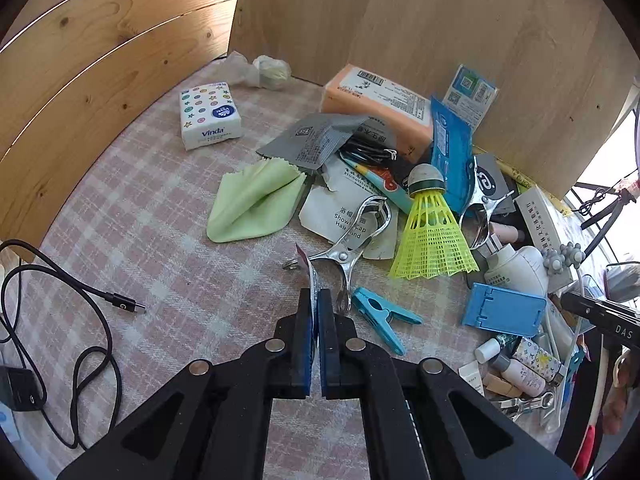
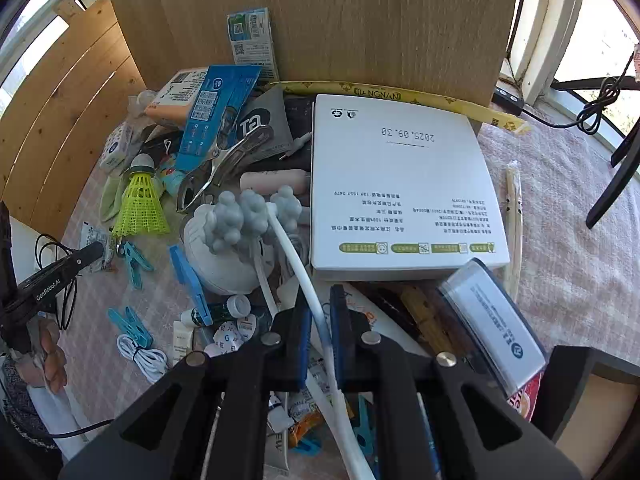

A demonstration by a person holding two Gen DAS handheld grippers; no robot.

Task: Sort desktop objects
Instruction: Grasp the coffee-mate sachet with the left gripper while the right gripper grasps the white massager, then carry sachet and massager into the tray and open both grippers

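Near the worktop's front edge: the left gripper (image 1: 316, 300) pinches a thin flat packet (image 1: 307, 268) edge-on, judged the way to lift something too flat to grab from above.
Right gripper (image 2: 320, 312): spread around the white massager handle (image 2: 304, 276), not yet pressed on it.
Massager head (image 2: 250, 216): rests on a white bottle (image 2: 216, 256), beside the white box (image 2: 400, 188).
Unsorted pile: yellow shuttlecock (image 1: 432, 232) and metal clip (image 1: 352, 240), towards the back panel.
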